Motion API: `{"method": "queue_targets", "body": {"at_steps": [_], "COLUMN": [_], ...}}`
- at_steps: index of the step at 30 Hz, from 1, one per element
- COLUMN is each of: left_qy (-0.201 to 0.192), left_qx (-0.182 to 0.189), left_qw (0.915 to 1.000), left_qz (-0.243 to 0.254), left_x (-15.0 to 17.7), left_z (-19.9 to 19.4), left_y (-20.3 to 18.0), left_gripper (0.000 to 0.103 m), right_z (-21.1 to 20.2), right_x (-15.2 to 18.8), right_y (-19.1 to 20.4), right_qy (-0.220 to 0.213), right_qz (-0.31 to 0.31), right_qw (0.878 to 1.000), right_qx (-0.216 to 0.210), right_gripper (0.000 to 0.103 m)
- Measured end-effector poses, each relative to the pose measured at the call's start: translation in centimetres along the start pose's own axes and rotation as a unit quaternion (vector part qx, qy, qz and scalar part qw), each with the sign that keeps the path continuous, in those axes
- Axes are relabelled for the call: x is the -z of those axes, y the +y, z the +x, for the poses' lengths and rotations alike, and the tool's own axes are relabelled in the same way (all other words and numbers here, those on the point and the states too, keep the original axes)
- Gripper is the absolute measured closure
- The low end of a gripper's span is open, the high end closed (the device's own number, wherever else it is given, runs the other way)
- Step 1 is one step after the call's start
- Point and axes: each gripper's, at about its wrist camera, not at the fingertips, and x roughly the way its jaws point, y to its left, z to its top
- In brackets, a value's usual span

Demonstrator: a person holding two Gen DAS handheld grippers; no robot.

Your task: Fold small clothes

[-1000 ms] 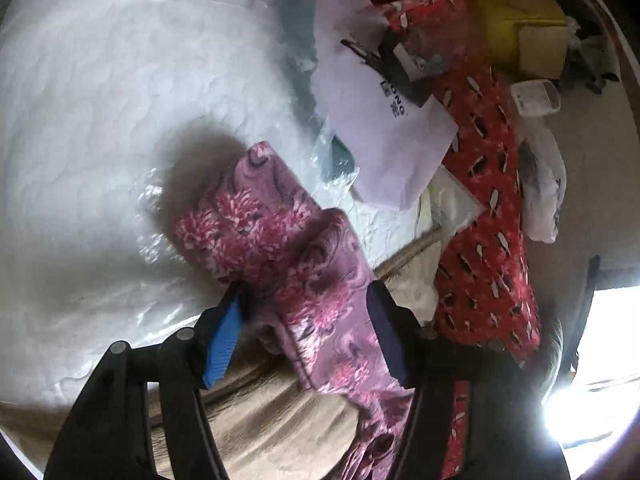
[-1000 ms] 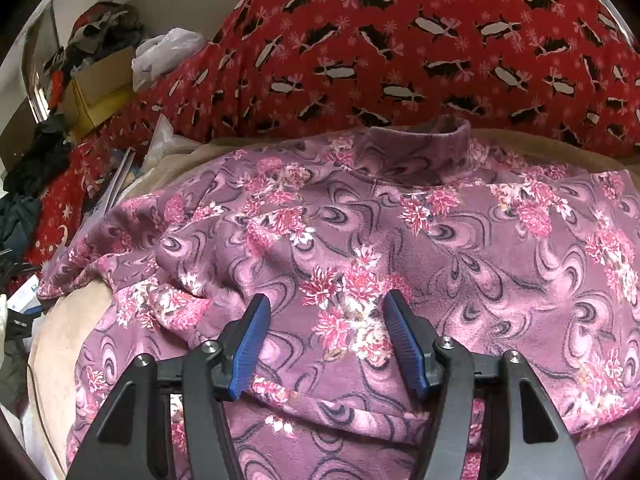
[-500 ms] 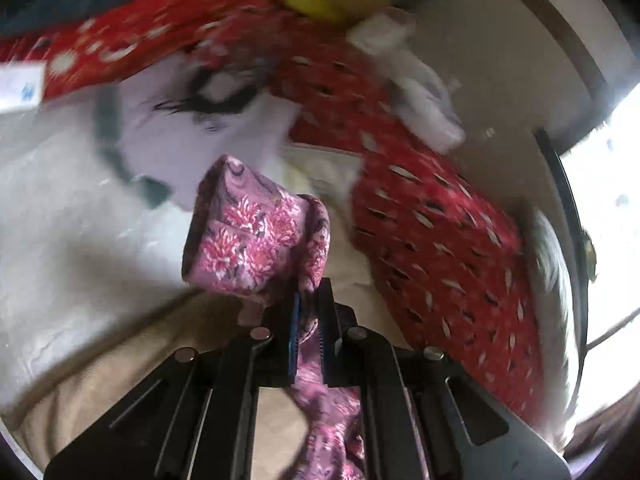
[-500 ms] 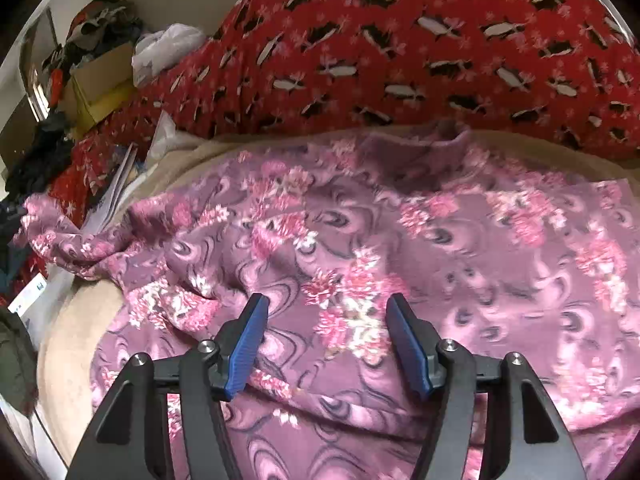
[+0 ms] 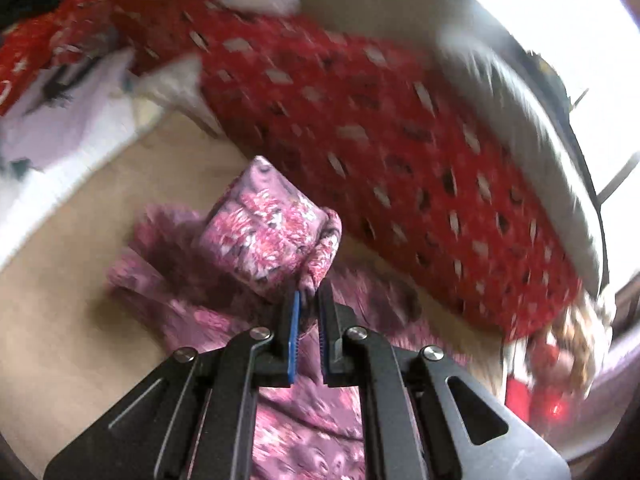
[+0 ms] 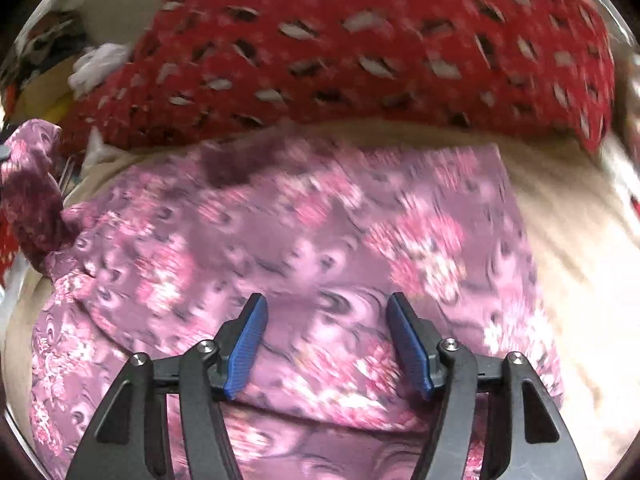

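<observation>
On beige cover (image 5: 68, 288), one floral top (image 6: 320, 220)

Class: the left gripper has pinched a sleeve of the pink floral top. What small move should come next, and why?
Probably carry the sleeve across onto the top and let go: the left gripper holds it lifted, and the right gripper is open above the top.

A home bedroom: red patterned blanket (image 6: 360, 40) on a beige bed (image 5: 80, 280).
</observation>
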Motion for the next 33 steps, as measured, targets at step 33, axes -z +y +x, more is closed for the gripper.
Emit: {"method": "queue_targets", "body": {"at_steps": [33], "left_qy": [0.111], "left_qx": [0.025], "left_qw": [0.9762], "left_qz": [-0.185], "left_x": [3.9], "left_z": [3.6], "left_y": [11.9], "left_gripper": [0.058], "right_z": [-2.1], "right_x": [-5.3], "right_y": [2.1], "right_qy": [-0.017], "right_qz": [0.094], "right_qw": [0.987], "right_qx": [-0.133], "right_gripper": [0.024]}}
